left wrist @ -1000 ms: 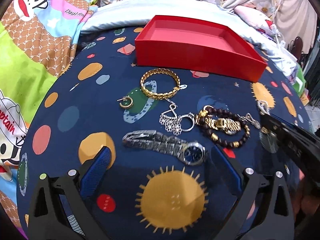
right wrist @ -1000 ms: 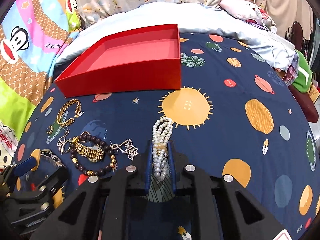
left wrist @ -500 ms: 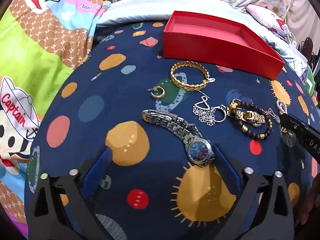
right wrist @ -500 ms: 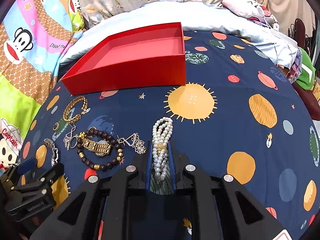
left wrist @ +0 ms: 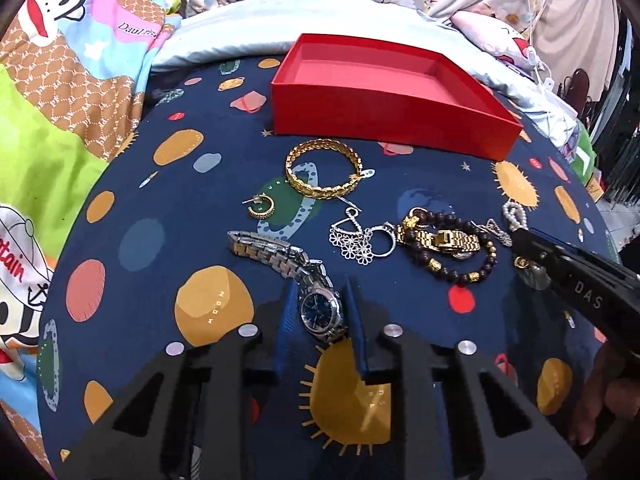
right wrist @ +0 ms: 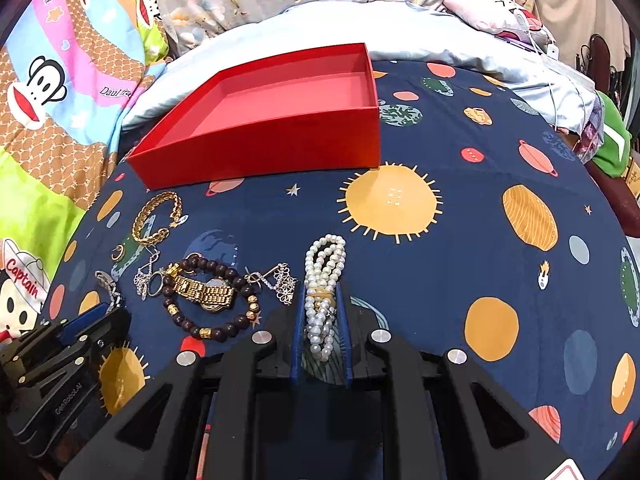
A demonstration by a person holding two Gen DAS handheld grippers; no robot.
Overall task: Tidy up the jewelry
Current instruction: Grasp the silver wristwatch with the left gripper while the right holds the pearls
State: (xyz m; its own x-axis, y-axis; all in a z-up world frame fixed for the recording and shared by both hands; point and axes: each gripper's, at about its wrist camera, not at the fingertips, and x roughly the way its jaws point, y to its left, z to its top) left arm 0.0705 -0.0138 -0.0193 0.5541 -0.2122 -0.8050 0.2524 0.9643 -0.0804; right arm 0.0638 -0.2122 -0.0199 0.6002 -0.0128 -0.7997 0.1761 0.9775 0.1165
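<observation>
My left gripper (left wrist: 319, 292) is shut on the silver watch (left wrist: 320, 309) at its blue dial; the steel band (left wrist: 264, 249) trails left on the cloth. My right gripper (right wrist: 321, 296) is shut on the pearl bracelet (right wrist: 324, 268), which lies on the cloth. An empty red box (left wrist: 384, 92) stands at the back, also in the right wrist view (right wrist: 280, 120). Between them lie a gold bangle (left wrist: 322, 174), a gold hoop earring (left wrist: 262, 208), a silver flower pendant with ring (left wrist: 358, 240) and a dark bead bracelet around a gold watch (left wrist: 444, 242).
Everything lies on a navy planet-print cloth (right wrist: 480, 220) on a bed. A cartoon monkey blanket (left wrist: 60, 92) is at the left, pale blue bedding (right wrist: 400, 36) behind the box. A silver flower earring (right wrist: 280, 280) lies left of the pearls.
My left gripper has closed from wide open onto the silver watch's dial. The right gripper stays shut on the pearl bracelet and has barely moved.
</observation>
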